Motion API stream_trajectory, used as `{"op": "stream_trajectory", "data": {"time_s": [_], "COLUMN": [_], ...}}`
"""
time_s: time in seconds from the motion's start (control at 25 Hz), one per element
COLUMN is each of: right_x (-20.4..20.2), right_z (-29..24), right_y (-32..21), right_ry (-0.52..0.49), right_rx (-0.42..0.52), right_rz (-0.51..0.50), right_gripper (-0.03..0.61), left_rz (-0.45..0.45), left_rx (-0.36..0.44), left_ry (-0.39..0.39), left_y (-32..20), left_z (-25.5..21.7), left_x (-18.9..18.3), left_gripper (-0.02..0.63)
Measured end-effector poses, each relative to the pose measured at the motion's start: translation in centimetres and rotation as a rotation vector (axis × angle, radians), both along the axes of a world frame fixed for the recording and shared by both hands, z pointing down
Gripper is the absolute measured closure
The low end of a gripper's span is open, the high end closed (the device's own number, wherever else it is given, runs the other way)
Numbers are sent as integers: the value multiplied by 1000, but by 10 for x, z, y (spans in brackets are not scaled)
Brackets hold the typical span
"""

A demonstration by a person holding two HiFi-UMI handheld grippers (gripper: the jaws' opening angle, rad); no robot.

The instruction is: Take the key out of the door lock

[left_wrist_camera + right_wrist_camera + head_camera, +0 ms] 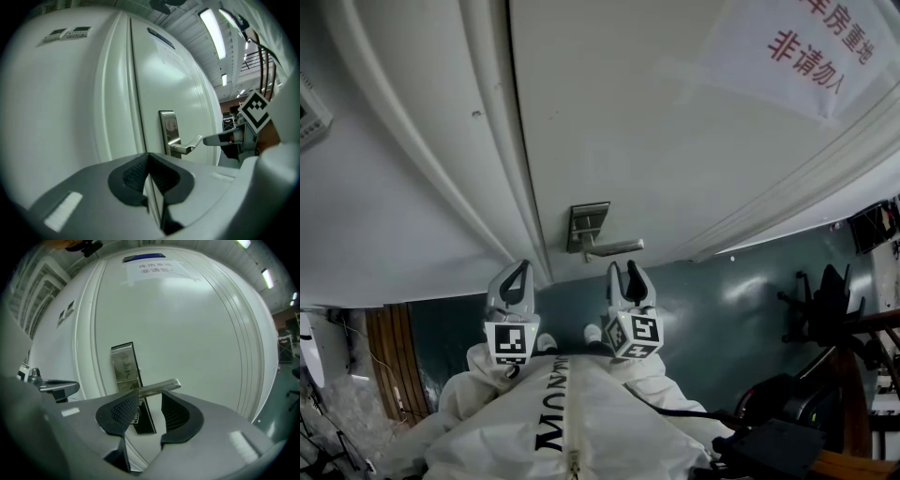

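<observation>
The white door (656, 122) carries a steel lock plate (588, 228) with a lever handle (614, 247). In the right gripper view the lock plate (125, 366) and lever (157, 387) stand just beyond my right gripper (149, 411). Its jaws are open with nothing between the pads. A small metal piece (135, 417) under the lever, perhaps the key, is partly hidden behind the left pad. My left gripper (150, 180) is shut and empty, short of the lock plate (169, 131). From above, the left gripper (522, 267) and right gripper (624, 270) hang side by side below the lock.
A paper sign with red characters (806, 47) is stuck to the door's upper right. The door frame (441, 159) and a wall panel (309, 112) lie to the left. A black chair (816, 300) and other equipment stand on the dark floor at right.
</observation>
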State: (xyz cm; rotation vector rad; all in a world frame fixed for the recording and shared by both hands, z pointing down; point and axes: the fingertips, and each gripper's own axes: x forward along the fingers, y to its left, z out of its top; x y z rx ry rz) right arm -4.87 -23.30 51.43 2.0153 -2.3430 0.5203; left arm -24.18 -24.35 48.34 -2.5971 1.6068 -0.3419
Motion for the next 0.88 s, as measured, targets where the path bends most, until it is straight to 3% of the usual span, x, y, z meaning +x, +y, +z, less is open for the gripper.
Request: {"op": "stream_trajectory", "data": {"time_s": [0.32, 0.56, 0.88], "right_x": [-14, -26, -45], "right_z": [28, 53, 86], "right_y": [-1, -7, -27], "right_ry": [-243, -525, -985], "right_rx": [-51, -121, -220], "right_rz": [-17, -24, -41], "right_gripper": [443, 453, 492], "left_rz": [-15, -38, -64], "left_rx": [-15, -26, -30], "left_ry": [-35, -57, -69], "left_y": [8, 15, 19], "left_z": [5, 9, 12], "left_x": [-13, -26, -41], "left_gripper": [614, 614, 614]}}
